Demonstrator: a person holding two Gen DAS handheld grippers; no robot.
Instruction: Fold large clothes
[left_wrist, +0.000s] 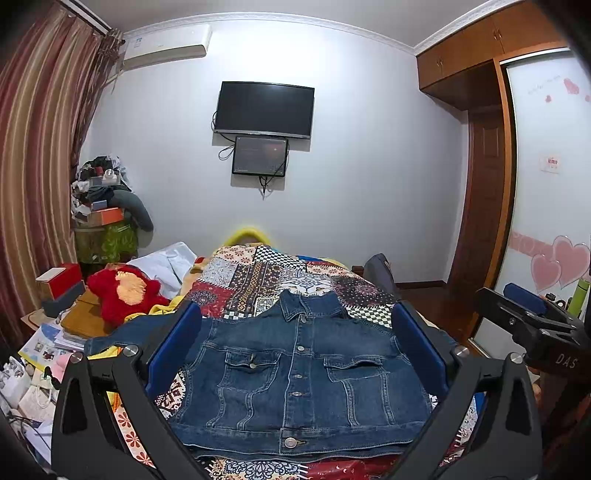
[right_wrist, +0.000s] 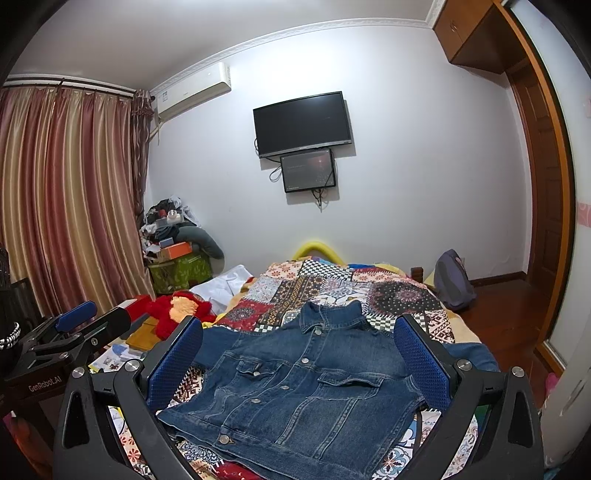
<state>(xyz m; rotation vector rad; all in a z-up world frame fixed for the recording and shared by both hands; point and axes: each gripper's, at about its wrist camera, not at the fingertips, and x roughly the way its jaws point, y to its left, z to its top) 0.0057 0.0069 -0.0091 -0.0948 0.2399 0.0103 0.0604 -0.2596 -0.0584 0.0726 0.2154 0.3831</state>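
Observation:
A blue denim jacket (left_wrist: 299, 373) lies flat, front up and buttoned, on a patchwork quilt (left_wrist: 266, 277). Its collar points away from me and its sleeves spread out to both sides. My left gripper (left_wrist: 295, 321) is open and empty, held above the jacket's near half with a blue pad on each side. My right gripper (right_wrist: 297, 332) is open and empty too, over the same jacket (right_wrist: 303, 384). In the left wrist view the right gripper (left_wrist: 532, 317) shows at the right edge. In the right wrist view the left gripper (right_wrist: 74, 325) shows at the left.
A red plush toy (left_wrist: 125, 291) and white cloth (left_wrist: 166, 266) lie left of the quilt, with boxes and papers (left_wrist: 55, 339) further left. A grey backpack (right_wrist: 452, 280) leans at the bed's far right corner. A wardrobe (left_wrist: 546, 184) stands to the right.

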